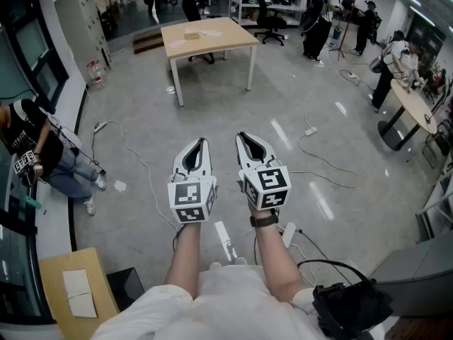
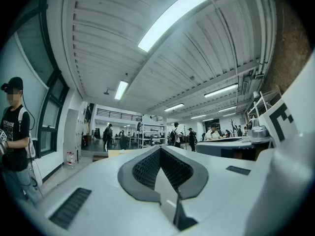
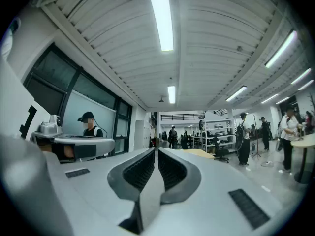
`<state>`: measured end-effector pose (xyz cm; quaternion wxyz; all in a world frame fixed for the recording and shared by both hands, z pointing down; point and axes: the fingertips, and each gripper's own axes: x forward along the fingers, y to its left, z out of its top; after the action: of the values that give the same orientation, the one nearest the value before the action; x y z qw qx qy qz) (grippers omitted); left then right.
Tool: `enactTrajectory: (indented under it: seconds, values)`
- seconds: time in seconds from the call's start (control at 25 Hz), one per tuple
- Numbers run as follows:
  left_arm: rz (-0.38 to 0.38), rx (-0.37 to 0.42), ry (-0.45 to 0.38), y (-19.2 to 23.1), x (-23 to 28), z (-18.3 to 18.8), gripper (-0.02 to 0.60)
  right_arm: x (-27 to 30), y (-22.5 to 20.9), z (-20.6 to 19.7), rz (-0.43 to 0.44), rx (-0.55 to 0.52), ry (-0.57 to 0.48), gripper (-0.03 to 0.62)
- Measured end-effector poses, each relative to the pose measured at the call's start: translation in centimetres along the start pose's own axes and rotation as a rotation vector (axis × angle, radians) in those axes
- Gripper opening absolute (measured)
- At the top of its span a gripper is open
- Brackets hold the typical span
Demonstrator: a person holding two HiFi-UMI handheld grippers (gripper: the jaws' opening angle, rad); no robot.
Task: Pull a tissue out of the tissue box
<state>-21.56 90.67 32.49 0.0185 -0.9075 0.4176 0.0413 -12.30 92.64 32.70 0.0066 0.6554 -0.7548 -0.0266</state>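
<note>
Tissue box: a small tan cardboard box (image 1: 191,33) lies on the far light-wood table with white legs (image 1: 230,40), near its left far part. This is most likely the task's box, but it is too small to show a slot or a tissue.
Beside it: pale flat sheets (image 1: 210,32) lie just to its right on the same tabletop.
Left gripper (image 1: 203,142): held level and pointing at the far end of the room. In the left gripper view its jaws (image 2: 160,149) meet at the tips and hold nothing.
Right gripper (image 1: 242,136): level, just beside the left one and parallel to it. In the right gripper view (image 3: 155,151) the jaws are drawn almost together, with a thin slit between the ribbed pads (image 3: 140,171) and nothing in it.
Key relation: the box is well apart from both grippers, straight ahead across bare grey floor (image 1: 283,105) and a little left of the line they point along. The left gripper is almost in line with it, so it looks slightly the nearer of the two.
Long axis: it seems to run left to right across the table, though that is a weak reading.
Step in hand: judged as the approach. Nothing is grasped, and the person must get to the table before any pull.
Next move calls for: opening the jaws wider before pinching a tissue.
</note>
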Motion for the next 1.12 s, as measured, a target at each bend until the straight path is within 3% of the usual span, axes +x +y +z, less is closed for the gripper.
enactTrajectory:
  seconds: [0.28,0.48,0.76,0.84,0.96,1.12]
  values:
    - [0.032,-0.053,-0.011,-4.1,2.7,-1.0,0.000,-1.9,-5.0,-0.7,-0.018,0.024,-0.011,0.026]
    - [0.011,-0.053,0.008,-7.0,3.3,-2.2,0.000,-3.1,-7.1,-2.0,-0.019,0.029,-0.011,0.003]
    - [0.068,-0.073,0.050,-6.4,5.2,-4.5,0.000,-2.3,-9.1,-3.9,-0.026,0.065,-0.023,0.003]
    - [0.069,-0.074,0.059,-6.2,5.9,-5.4,0.000,-1.6,-8.8,-4.5,0.020,0.045,-0.037,0.003]
    - [0.053,-0.062,0.075,-5.1,7.7,-5.9,0.000,0.7,-8.6,-5.0,0.055,0.024,-0.029,0.003]
    - [0.056,-0.068,0.057,-2.1,10.8,-5.7,0.000,4.9,-9.0,-4.3,0.031,0.016,-0.035,0.003]
